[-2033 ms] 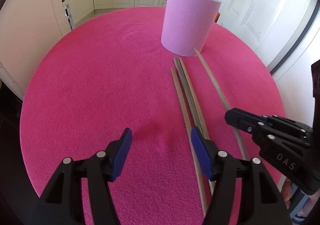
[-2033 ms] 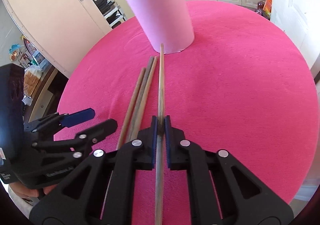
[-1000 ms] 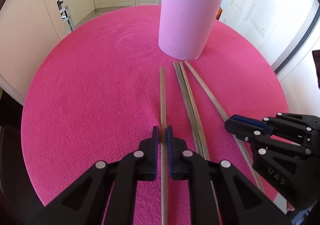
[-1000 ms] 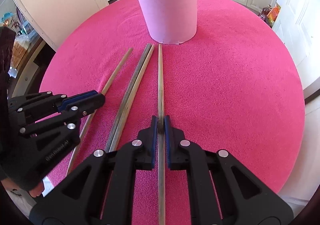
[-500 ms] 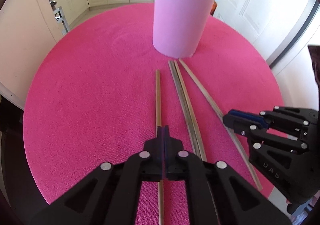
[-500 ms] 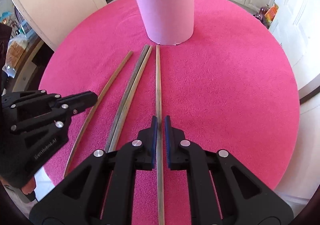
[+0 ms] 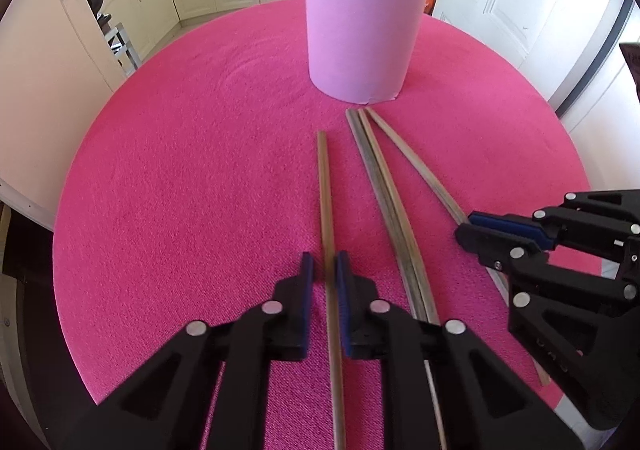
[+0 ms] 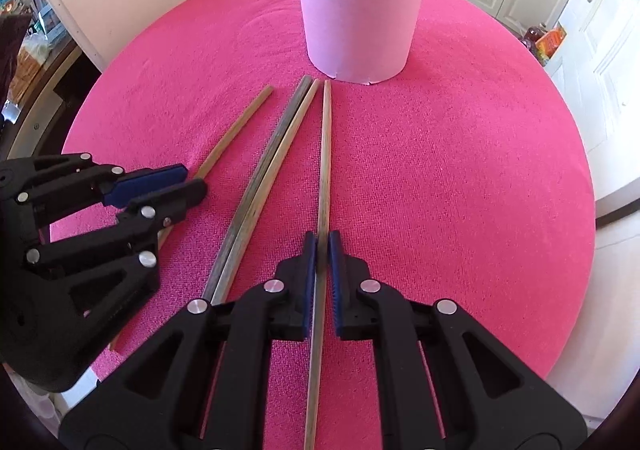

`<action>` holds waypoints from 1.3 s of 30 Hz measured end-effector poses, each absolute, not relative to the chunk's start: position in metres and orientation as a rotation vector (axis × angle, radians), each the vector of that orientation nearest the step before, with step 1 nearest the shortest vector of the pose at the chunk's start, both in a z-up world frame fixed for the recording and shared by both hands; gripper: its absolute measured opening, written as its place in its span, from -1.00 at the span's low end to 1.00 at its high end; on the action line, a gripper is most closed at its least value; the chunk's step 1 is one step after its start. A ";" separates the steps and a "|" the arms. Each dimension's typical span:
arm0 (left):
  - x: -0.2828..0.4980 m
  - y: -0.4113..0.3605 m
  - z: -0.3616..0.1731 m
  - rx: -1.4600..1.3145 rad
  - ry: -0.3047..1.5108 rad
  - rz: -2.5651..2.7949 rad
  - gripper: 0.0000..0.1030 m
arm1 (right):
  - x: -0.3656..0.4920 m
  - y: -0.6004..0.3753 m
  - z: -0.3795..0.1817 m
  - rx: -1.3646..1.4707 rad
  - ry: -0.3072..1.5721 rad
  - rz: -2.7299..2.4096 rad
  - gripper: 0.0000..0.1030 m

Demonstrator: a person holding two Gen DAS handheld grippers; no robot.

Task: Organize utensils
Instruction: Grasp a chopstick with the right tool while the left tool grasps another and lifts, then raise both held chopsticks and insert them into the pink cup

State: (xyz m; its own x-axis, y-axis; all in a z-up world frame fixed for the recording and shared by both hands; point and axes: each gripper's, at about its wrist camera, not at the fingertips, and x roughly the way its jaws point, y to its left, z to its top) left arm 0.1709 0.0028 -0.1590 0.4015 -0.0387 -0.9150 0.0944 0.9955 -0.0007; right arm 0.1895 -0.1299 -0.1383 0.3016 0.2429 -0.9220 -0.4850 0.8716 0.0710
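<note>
The left gripper (image 7: 324, 270) straddles one chopstick (image 7: 325, 190), its blue pads (image 7: 306, 278) slightly apart from the wood, not quite clamped. The right gripper (image 8: 322, 250) pinches another chopstick (image 8: 325, 154). Between them a touching pair (image 8: 276, 154) lies on the pink table (image 8: 460, 170), tips near the pink cup (image 8: 356, 2), which holds more sticks. The raised lettering on the gripper bodies is too blurred to read.

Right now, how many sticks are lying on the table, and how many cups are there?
Sticks on the table: 4
Cup: 1
Total: 5; those standing inside it are too hidden to count.
</note>
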 end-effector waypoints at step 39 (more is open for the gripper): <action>0.170 -0.014 -0.008 -0.143 0.170 -0.267 -0.88 | 0.176 -0.200 0.017 0.198 0.312 0.556 -0.89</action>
